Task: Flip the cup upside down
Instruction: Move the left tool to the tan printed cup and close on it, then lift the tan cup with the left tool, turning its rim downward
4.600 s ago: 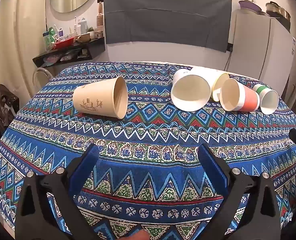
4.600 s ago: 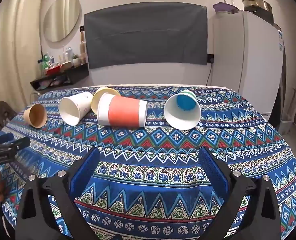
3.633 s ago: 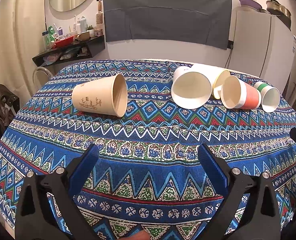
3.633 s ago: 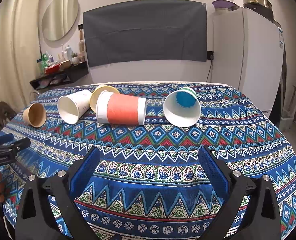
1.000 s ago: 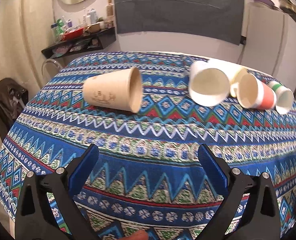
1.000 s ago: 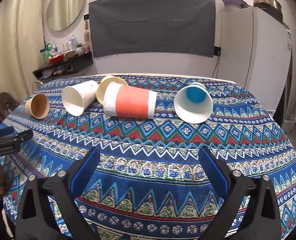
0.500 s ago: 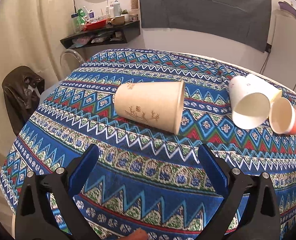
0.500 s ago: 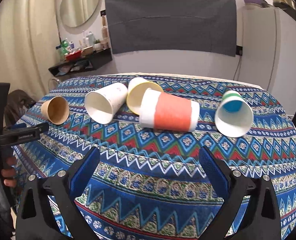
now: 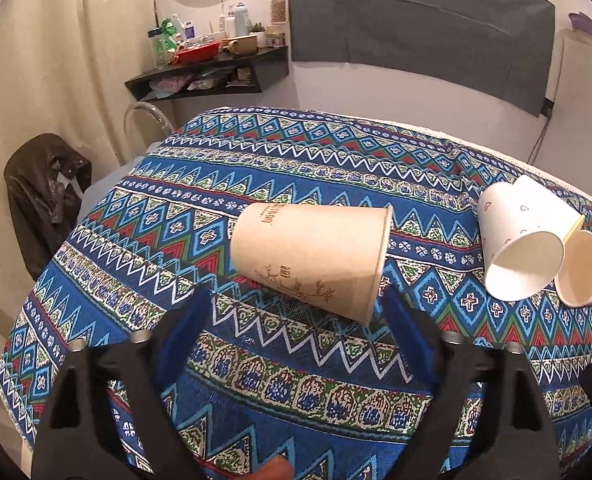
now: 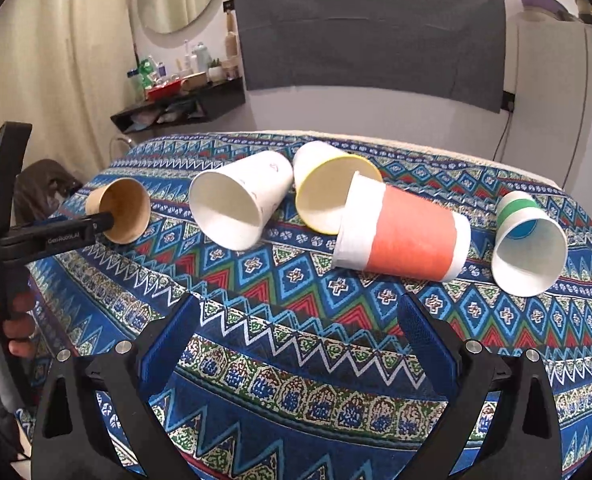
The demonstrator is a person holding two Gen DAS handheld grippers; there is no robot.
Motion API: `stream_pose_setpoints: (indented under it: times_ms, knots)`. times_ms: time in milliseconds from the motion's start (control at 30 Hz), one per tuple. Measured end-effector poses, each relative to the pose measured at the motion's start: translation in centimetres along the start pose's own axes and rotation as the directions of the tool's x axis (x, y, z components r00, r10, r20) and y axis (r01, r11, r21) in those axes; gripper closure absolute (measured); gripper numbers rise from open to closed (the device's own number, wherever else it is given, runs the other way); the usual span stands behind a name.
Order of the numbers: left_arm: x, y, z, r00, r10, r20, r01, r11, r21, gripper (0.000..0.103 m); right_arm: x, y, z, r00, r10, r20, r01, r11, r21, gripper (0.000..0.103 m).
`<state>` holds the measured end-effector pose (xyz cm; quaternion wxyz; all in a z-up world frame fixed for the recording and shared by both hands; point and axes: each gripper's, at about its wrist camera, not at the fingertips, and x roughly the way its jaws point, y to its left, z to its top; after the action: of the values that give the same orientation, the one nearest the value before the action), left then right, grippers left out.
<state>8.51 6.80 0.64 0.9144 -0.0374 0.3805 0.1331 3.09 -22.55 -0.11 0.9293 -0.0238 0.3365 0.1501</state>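
A tan paper cup (image 9: 312, 256) lies on its side on the patterned tablecloth, mouth to the right. My left gripper (image 9: 296, 312) is open, its blue fingers just short of the cup on either side. The same cup shows in the right wrist view (image 10: 122, 210), with a left gripper finger (image 10: 68, 232) beside its mouth. My right gripper (image 10: 296, 336) is open and empty above the cloth, short of the orange-banded cup (image 10: 404, 232).
On their sides lie a white cup (image 10: 240, 196), a yellow-rimmed cup (image 10: 328, 188) and a green-banded cup (image 10: 528, 240). The white cup (image 9: 520, 240) lies right of the tan one. A jacket-draped chair (image 9: 44, 192) stands left of the table's edge (image 9: 20, 360).
My left gripper has moved forward and left, closing in on the tan cup, which now lies between its fingertips. My right gripper has shifted left and slightly forward. No cup has moved.
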Motion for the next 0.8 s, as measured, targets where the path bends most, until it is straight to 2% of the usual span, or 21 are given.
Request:
stream_pose_setpoints:
  times_ms: [33,100,133,200,300,367,633,800]
  knots:
    - [0.1,0.1,0.0,1.000,-0.002,-0.001,0.002,1.000,0.000,0.031,0.1,0.0,0.1,1.000,0.004,0.001,-0.004,1.000,0.003,0.008]
    - [0.3,0.3,0.0,1.000,-0.020,-0.012,0.020,1.000,-0.008,0.049,0.1,0.2,0.3,1.000,0.009,0.007,-0.009,1.000,0.002,0.008]
    - [0.4,0.4,-0.1,1.000,-0.025,-0.018,0.025,1.000,-0.012,0.053,0.1,0.3,0.3,1.000,0.010,0.011,-0.010,1.000,-0.002,0.008]
    - [0.4,0.9,-0.2,0.999,-0.032,-0.020,0.032,0.999,-0.029,0.071,0.1,0.5,0.3,1.000,0.011,0.016,-0.010,1.000,-0.009,0.008]
    - [0.5,1.5,-0.5,0.998,-0.059,-0.033,0.057,0.997,-0.048,0.091,0.1,0.8,0.3,1.000,0.014,0.008,-0.014,1.000,-0.014,0.008]
    - [0.6,1.7,-0.7,0.997,-0.069,-0.044,0.067,0.997,-0.040,0.098,0.1,0.9,0.3,1.000,0.016,0.003,-0.016,1.000,-0.018,0.008]
    - [-1.0,1.5,-1.7,0.990,-0.129,-0.052,0.129,0.991,0.014,0.100,-0.5,1.6,0.3,1.000,0.024,0.014,-0.023,0.999,-0.047,0.008]
    - [-2.2,0.3,-2.5,0.989,-0.137,-0.049,0.140,0.988,0.064,0.100,-0.9,1.3,0.3,1.000,0.017,0.020,-0.016,0.998,-0.053,0.008]
